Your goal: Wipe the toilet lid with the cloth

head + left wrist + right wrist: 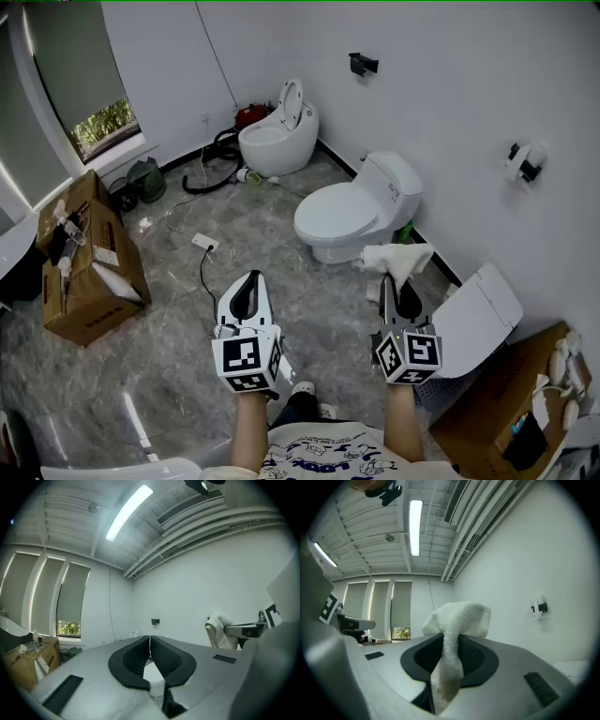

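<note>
Grey bathroom floor, cloth pinched in right claw

Bare floor open toward 12 o'clock up to toilet, power strip with cable at 11 o'clock, cardboard box at 9 o'clock, white panel close at 3 o'clock

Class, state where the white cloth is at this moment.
In the head view the cloth is at the right, pinched by the right gripper, hanging in front of the closed white toilet.
</note>
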Available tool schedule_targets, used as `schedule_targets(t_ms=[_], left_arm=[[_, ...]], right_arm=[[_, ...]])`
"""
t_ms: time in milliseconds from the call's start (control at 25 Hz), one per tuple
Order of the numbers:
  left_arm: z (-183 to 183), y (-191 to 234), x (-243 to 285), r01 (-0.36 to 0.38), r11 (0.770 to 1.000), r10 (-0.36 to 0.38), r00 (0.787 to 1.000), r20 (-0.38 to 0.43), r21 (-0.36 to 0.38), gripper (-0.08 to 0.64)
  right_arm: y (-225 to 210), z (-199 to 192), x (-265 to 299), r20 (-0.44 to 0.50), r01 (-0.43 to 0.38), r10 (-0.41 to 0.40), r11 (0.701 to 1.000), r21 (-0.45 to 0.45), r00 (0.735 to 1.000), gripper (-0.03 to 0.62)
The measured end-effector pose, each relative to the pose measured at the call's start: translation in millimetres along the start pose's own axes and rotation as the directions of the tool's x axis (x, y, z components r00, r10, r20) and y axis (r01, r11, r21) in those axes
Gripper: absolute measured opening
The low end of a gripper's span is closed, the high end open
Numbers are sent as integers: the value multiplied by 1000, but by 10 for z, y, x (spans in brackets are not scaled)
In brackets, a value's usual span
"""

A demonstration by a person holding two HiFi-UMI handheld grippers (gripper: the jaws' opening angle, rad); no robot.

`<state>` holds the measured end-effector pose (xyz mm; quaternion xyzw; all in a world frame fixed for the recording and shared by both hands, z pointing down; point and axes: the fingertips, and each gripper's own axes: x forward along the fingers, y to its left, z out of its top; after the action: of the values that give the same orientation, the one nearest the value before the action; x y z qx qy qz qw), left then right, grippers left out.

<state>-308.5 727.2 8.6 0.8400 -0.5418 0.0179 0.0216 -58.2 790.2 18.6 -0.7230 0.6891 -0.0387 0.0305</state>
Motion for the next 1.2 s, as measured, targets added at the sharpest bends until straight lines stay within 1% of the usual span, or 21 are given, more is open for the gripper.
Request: schedule_targets(t_ms=[200,360,640,880,1200], left_arm=[[38,48,62,-14,1000,14,1000,-7,2,9],[-7,55,135,2,1000,-2,1000,-1,-3,9],[-2,154,393,8,1000,-8,1000,0,-5,9],[-43,353,683,19,1000,-19,1000,-2,-2,9],[-136,652,1015,53,999,-53,998,-16,9,9]], right_arm=[[4,-9,67,-2,1,-1,1000,-2,1000,89],[-3,-27,132,-4,5,-5,1000,-3,1000,89],[1,-42,384,-6,12,-12,1000,6,1000,92],[26,-96,680,-5,36,-36,999,18,999,92],[192,-192,1054,-8,67,-67,997,28,998,92]])
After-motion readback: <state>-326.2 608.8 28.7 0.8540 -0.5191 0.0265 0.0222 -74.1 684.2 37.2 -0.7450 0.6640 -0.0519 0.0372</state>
